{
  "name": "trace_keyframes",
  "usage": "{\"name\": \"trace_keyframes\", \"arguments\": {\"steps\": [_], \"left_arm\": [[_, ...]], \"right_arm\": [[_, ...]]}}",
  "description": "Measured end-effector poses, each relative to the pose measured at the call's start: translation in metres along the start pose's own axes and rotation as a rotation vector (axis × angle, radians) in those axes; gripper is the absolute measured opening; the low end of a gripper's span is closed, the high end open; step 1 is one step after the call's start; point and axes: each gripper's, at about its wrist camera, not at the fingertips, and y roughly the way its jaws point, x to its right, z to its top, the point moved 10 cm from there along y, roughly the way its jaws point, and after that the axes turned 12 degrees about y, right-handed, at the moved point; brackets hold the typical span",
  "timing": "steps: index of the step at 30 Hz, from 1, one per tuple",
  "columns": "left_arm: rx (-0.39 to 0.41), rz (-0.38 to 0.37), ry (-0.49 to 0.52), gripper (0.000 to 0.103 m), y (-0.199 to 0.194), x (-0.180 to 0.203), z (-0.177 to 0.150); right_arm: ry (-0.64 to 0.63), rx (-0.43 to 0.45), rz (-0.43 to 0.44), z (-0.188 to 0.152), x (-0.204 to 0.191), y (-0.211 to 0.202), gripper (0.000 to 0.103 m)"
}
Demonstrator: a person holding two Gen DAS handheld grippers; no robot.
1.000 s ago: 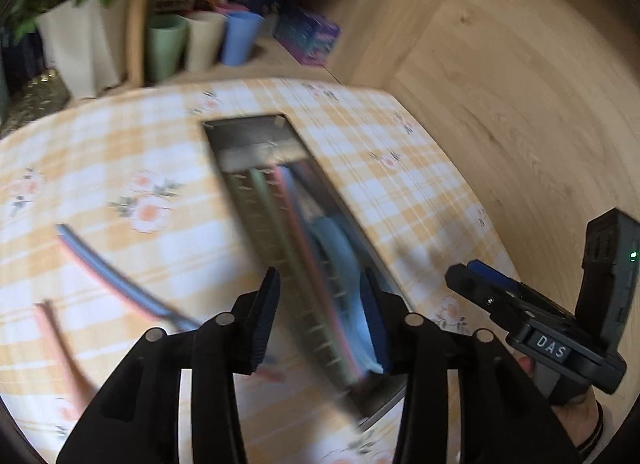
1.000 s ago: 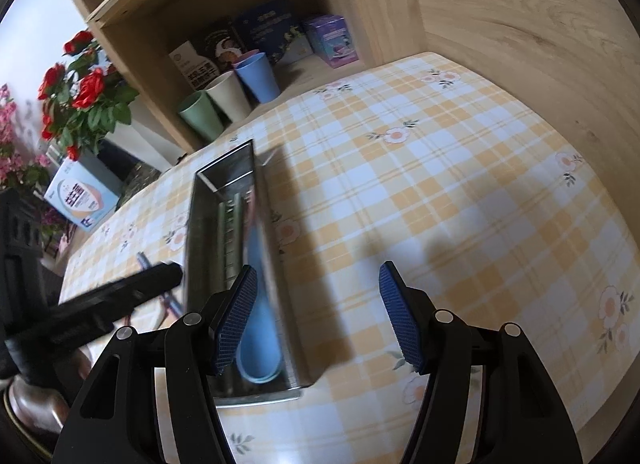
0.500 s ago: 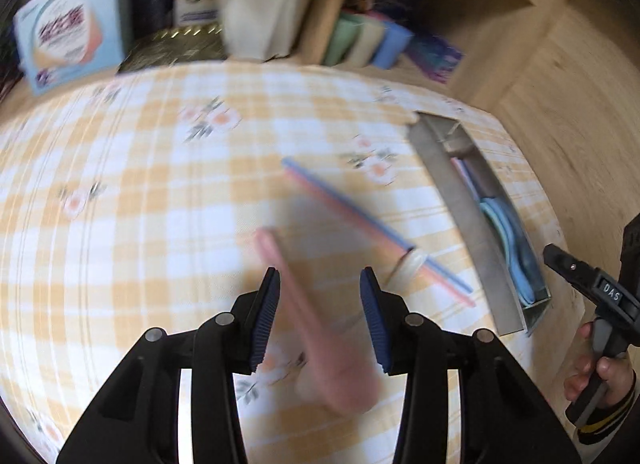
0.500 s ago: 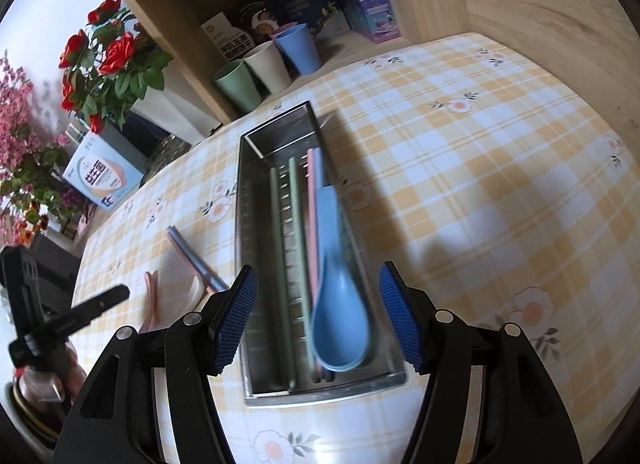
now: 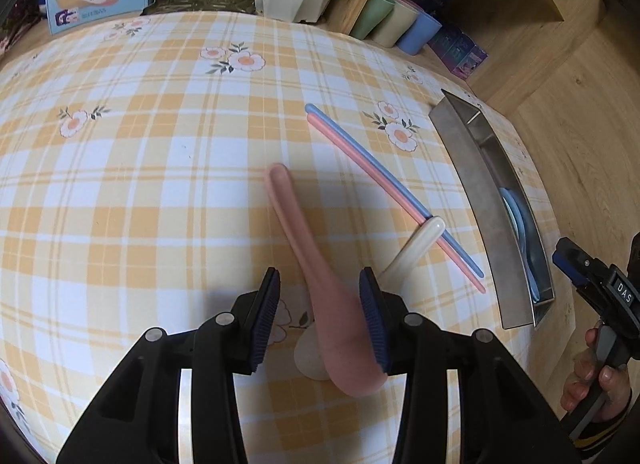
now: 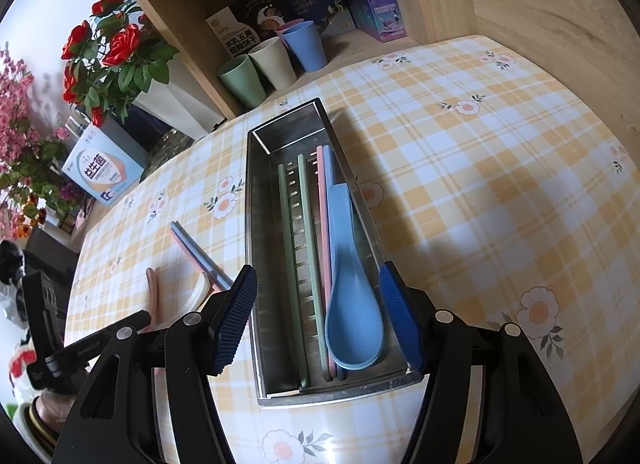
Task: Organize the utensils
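A pink spoon (image 5: 316,272) lies on the checked tablecloth, its bowl between the fingers of my open left gripper (image 5: 320,316). A cream spoon (image 5: 416,244) lies beside it, partly under it. A blue and a pink chopstick (image 5: 384,184) lie side by side further out. The steel utensil tray (image 6: 256,248) holds two green chopsticks (image 6: 298,256), a pink and a blue one, and a blue spoon (image 6: 352,304). My right gripper (image 6: 320,316) is open, its fingers straddling the tray's near end. The tray also shows in the left wrist view (image 5: 476,204).
Three cups (image 6: 272,64) stand on a wooden shelf behind the table with boxes (image 6: 380,16). A white pot of red flowers (image 6: 116,60) and a light blue box (image 6: 104,172) stand at the back left. A wooden wall runs along the right.
My left gripper swung from over the tray to the table's left part and came down around the pink spoon. My right gripper moved over the tray's near end.
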Motion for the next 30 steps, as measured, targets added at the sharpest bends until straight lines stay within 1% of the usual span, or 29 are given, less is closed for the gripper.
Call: {"name": "trace_keyframes", "arguments": {"steps": [4, 9, 10, 12, 13, 15, 16, 21, 27, 30], "left_arm": [[0.001, -0.014, -0.015, 0.039, 0.002, 0.001, -0.002], [0.011, -0.037, -0.023, 0.030, 0.000, 0.004, -0.003], [0.012, -0.040, -0.021, 0.025, 0.000, 0.005, -0.003], [0.015, -0.035, -0.013, 0.024, -0.003, 0.005, -0.004], [0.017, -0.033, -0.014, 0.021, -0.003, 0.005, -0.004], [0.025, -0.031, -0.018, 0.012, -0.006, 0.002, -0.005], [0.032, -0.030, -0.019, 0.004, -0.008, 0.000, -0.005], [0.051, -0.019, -0.023, 0.000, -0.018, -0.012, -0.010], [0.063, 0.013, -0.050, 0.000, -0.032, -0.038, -0.021], [0.065, 0.011, -0.060, 0.000, -0.037, -0.044, -0.023]], "right_arm": [[-0.007, 0.000, 0.000, -0.002, -0.004, -0.002, 0.061], [-0.015, 0.003, -0.005, -0.003, -0.008, -0.006, 0.061], [-0.018, 0.002, -0.008, -0.004, -0.009, -0.006, 0.061], [-0.021, -0.001, -0.010, -0.006, -0.011, -0.007, 0.061], [-0.024, -0.002, -0.011, -0.007, -0.013, -0.008, 0.061], [-0.031, -0.004, -0.012, -0.009, -0.018, -0.009, 0.061], [-0.035, -0.006, -0.013, -0.011, -0.020, -0.009, 0.061], [-0.059, -0.018, -0.014, -0.020, -0.033, -0.009, 0.061], [-0.103, -0.047, -0.007, -0.037, -0.059, 0.000, 0.061], [-0.124, -0.062, -0.001, -0.045, -0.071, 0.005, 0.061]]}}
